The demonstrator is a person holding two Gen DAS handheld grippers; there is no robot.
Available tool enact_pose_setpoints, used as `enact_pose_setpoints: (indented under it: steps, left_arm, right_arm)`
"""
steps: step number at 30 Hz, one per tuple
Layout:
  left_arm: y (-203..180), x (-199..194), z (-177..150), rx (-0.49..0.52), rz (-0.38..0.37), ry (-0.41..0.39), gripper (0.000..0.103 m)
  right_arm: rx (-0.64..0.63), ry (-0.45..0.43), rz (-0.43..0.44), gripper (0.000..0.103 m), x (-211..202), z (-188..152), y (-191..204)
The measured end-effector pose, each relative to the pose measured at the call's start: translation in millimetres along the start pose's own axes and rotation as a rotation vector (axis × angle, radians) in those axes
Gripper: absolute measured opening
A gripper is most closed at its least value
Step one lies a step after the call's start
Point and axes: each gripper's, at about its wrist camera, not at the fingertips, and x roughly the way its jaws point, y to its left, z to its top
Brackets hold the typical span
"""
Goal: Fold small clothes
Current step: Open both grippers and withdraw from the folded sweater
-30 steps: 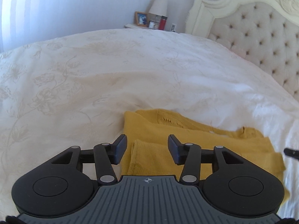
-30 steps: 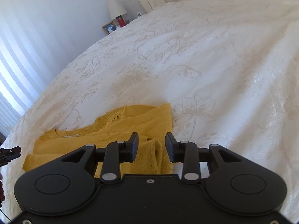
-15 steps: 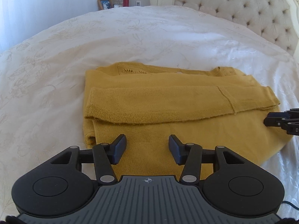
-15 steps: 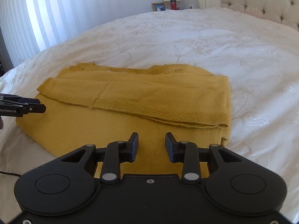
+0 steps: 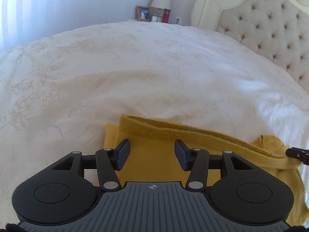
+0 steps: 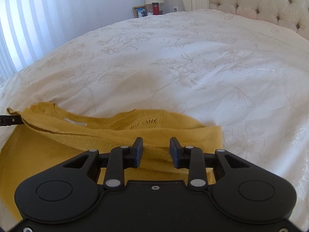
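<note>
The mustard-yellow knitted sweater (image 5: 154, 160) lies partly folded on the white floral-embroidered bedspread (image 5: 135, 73), directly beneath and ahead of both tongs, its ribbed band forming a ridge just beyond the left tongs (image 5: 152, 156). The left tongs stand moderately apart with only flat knit below the gap and nothing gripped; the right tongs (image 6: 156, 152) stand narrower, a raised fold edge sitting in the gap, and whether the pads press it cannot be told. Judged from this, each tongs takes one end of the garment so the fold can travel evenly.
</note>
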Motion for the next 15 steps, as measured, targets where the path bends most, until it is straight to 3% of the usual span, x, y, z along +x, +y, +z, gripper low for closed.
enact_pose_setpoints:
  steps: [4, 11, 15]
  left_arm:
    - [6, -8, 7, 0.005, 0.012, -0.026, 0.049]
    - [-8, -24, -20, 0.150, -0.060, 0.045, 0.049]
    - [-16, -29, -49, 0.201, -0.103, 0.110, 0.049]
  right_arm:
    - [0.037, -0.035, -0.022, 0.042, -6, 11, -12]
    - [0.005, -0.124, -0.019, 0.048, -48, -11, -10]
    - [-0.051, -0.041, 0.031, 0.053, -48, -37, 3]
